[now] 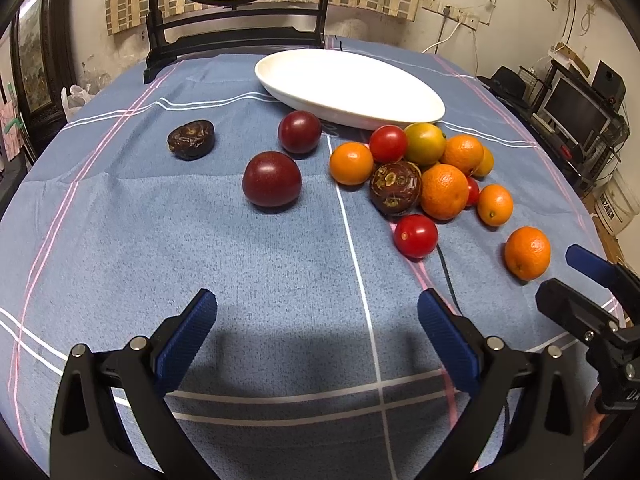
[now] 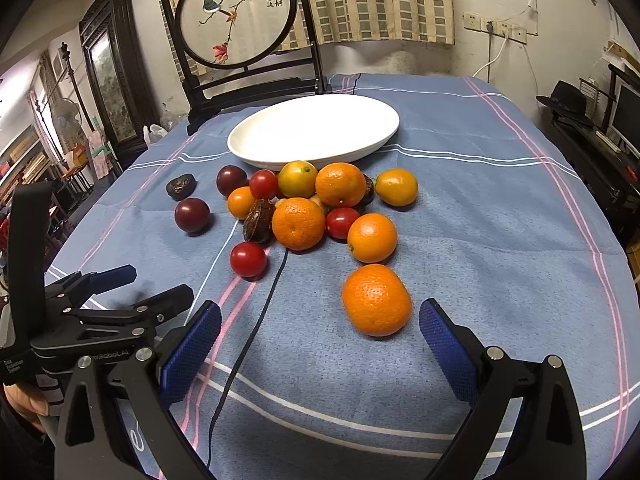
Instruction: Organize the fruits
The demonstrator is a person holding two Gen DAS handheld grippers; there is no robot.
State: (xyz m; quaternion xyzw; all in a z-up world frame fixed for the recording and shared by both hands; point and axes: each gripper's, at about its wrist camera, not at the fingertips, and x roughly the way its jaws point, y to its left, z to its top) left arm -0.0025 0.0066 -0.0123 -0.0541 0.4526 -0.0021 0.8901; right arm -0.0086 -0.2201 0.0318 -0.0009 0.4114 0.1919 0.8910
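Observation:
A white oval plate (image 1: 424,114) (image 2: 256,152) stands empty at the far side of the blue cloth. In front of it lies a pile of oranges (image 1: 444,192) (image 2: 298,223), red tomatoes (image 1: 416,236) (image 2: 248,259), dark plums (image 1: 272,178) (image 2: 192,215) and brown wrinkled fruits (image 1: 395,188). One orange (image 2: 376,300) (image 1: 527,253) lies apart, just ahead of my right gripper (image 2: 320,332), which is open and empty. My left gripper (image 1: 318,320) is open and empty above bare cloth, short of the plums.
A black cable (image 2: 256,328) runs across the cloth from the pile toward me. A framed round bird screen (image 2: 240,16) stands behind the plate. A flat brown fruit (image 1: 191,139) lies alone at the left. Shelves and a monitor (image 1: 576,112) are to the right of the table.

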